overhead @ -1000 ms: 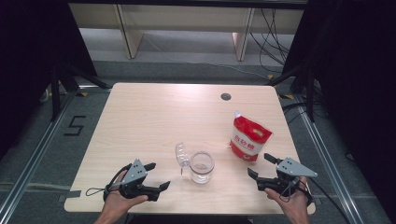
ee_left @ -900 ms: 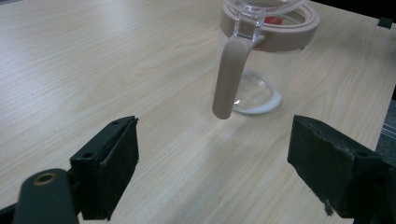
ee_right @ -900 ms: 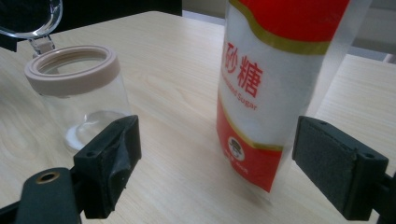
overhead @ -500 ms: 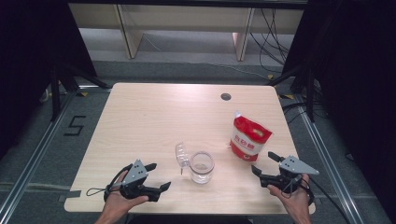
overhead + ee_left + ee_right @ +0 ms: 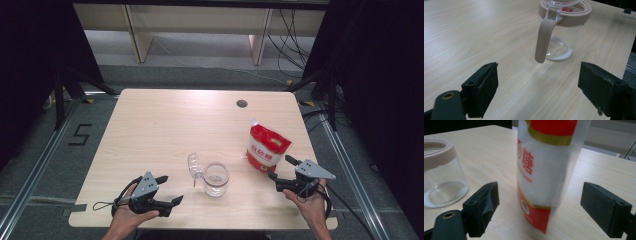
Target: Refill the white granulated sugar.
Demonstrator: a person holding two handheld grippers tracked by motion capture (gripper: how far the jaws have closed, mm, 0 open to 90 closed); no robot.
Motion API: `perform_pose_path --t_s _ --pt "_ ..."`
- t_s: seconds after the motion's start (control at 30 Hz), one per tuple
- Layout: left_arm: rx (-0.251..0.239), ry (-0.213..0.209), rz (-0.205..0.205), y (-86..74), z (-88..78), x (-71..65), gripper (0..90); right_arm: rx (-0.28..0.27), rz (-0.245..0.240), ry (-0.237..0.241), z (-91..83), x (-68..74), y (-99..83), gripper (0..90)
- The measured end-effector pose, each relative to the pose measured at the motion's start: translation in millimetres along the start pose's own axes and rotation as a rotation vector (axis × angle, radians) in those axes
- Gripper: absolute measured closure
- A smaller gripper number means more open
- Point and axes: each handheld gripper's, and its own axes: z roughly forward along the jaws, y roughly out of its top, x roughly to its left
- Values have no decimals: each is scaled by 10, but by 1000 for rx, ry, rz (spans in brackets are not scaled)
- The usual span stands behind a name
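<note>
Standing upright near the table's [image 5: 150, 130] right edge, the red-and-white sugar pouch [image 5: 267, 146] sits just ahead of the right gripper [image 5: 280, 172], whose jaws are spread wide with nothing between them; in the right gripper view the pouch [image 5: 544, 170] rises close beyond the gap. Beside it, toward the middle, a clear glass jar [image 5: 216, 178] with a pinkish rim stands with its lid flipped open. The left gripper [image 5: 169, 190] rests low at the near edge, jaws equally wide and empty, pointing at the jar [image 5: 560, 32].
</note>
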Motion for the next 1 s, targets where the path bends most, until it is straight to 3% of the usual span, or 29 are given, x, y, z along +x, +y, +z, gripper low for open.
perform_pose_path --t_s 0.03,0.1,0.23,0.3,0.37,0.43,0.47,0.53,0.63,0.8,0.93,1.0 --pt "-2 3 -5 -2 0 -3 160 3 27 -8 8 7 -3 158" --pt "3 4 -1 -2 -3 1 160 -17 -3 5 58 -43 -5 158" --pt "4 5 -11 -9 -1 -6 160 -29 12 0 119 -27 -7 157" --pt "1 6 -10 -12 2 -1 160 -43 8 30 201 -46 -12 155" --pt "1 6 -11 -13 2 -2 160 -33 26 16 237 -31 -22 155" --pt "3 7 -9 -12 1 -1 160 -42 6 26 270 -56 -26 154" --pt "5 0 -8 -16 3 6 160 -44 34 31 312 -45 -41 155" --pt "3 2 -38 -25 9 -6 160 -50 10 23 358 -77 -51 155" --pt "3 2 -36 -25 7 -4 160 -56 22 24 400 -80 -75 157" --pt "5 1 -33 -25 11 -8 160 -90 -14 22 453 -93 -87 162" --pt "-4 0 -35 -27 12 -9 160 -126 19 36 494 -105 -94 163" --pt "-3 1 -34 -28 13 -10 160 -122 7 25 501 -106 -99 162"
